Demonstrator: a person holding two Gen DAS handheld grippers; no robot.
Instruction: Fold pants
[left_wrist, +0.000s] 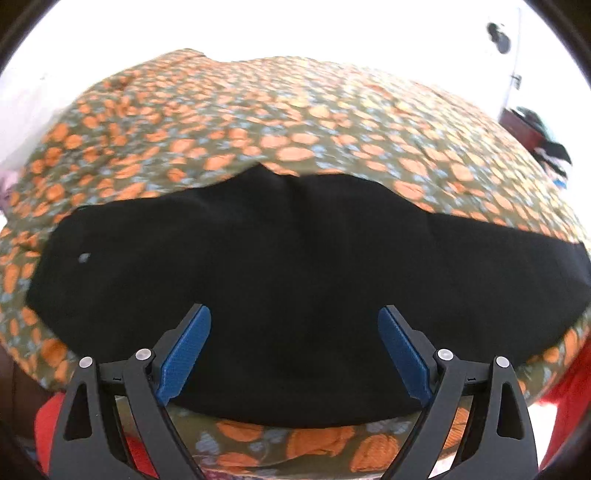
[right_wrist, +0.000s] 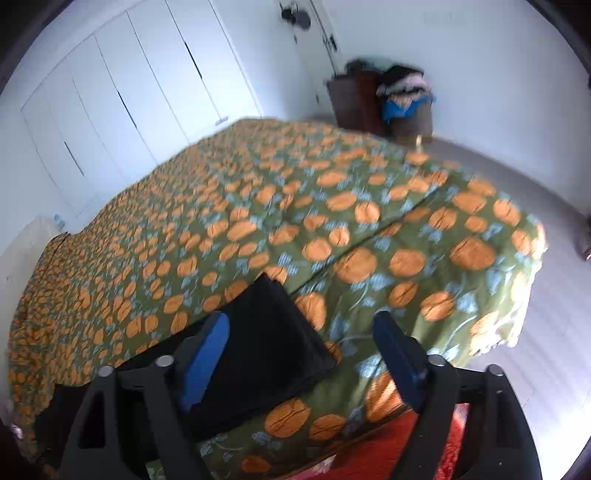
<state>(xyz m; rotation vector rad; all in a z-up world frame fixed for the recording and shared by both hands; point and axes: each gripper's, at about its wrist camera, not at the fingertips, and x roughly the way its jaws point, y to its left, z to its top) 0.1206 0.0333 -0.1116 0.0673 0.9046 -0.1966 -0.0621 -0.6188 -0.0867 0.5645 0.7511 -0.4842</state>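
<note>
Black pants (left_wrist: 295, 258) lie flat across the near part of a bed covered in a green spread with orange flowers (left_wrist: 258, 122). My left gripper (left_wrist: 294, 317) hovers above the middle of the pants, its blue pads spread wide apart with nothing between them. In the right wrist view one end of the pants (right_wrist: 266, 339) lies near the bed's front edge. My right gripper (right_wrist: 301, 325) stands open over that end; the cloth lies below the fingers and the pads do not press on it.
White wardrobe doors (right_wrist: 129, 92) line the wall behind the bed. A dark chest with a pile of clothes (right_wrist: 399, 92) stands at the far corner. Grey floor (right_wrist: 535, 206) runs along the bed's right side. Red fabric (right_wrist: 373, 443) shows below the bed's front edge.
</note>
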